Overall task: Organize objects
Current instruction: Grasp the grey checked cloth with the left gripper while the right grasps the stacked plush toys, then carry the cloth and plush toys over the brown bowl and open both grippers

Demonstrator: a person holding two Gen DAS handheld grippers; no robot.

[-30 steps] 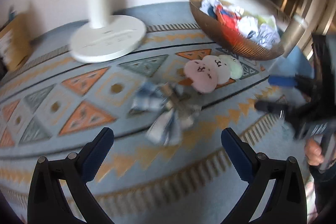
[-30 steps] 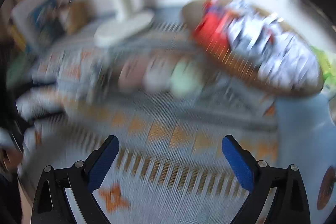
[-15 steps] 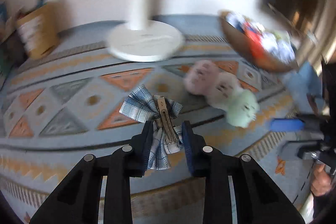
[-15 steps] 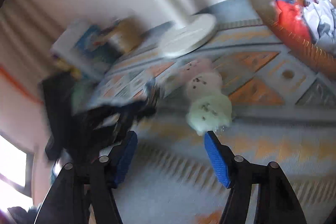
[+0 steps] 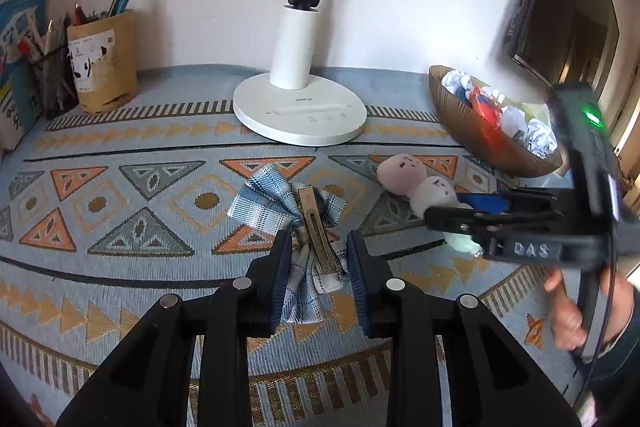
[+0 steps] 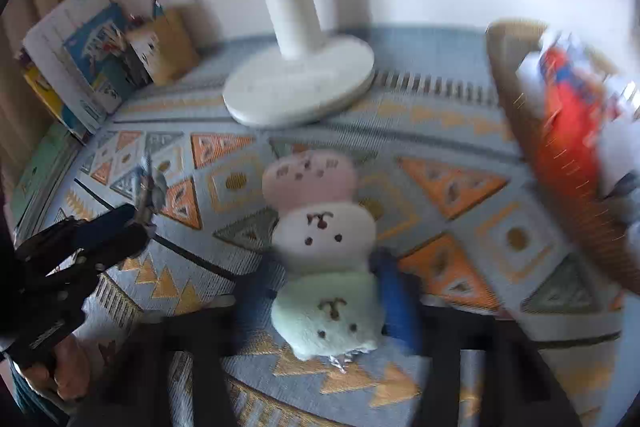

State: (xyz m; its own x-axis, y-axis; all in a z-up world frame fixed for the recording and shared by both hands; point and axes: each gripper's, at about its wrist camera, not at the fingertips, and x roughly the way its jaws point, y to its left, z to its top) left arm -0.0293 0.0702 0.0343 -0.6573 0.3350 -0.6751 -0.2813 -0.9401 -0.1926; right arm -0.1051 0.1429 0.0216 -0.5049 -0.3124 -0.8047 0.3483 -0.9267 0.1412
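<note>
Cloth: pale blue, orange and grey triangles, tan diamonds, striped borders. Bow clip: blue-white plaid, tan metal bar. Plush trio: pink, white, mint, brown stitched faces. Lamp base: white. Basket: brown. Gripper pads: blue.

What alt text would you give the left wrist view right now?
The left gripper is shut on a blue plaid bow hair clip lying on a patterned mat. At right, the right gripper is closing around a pastel plush; behind stand a lamp base and basket.
</note>
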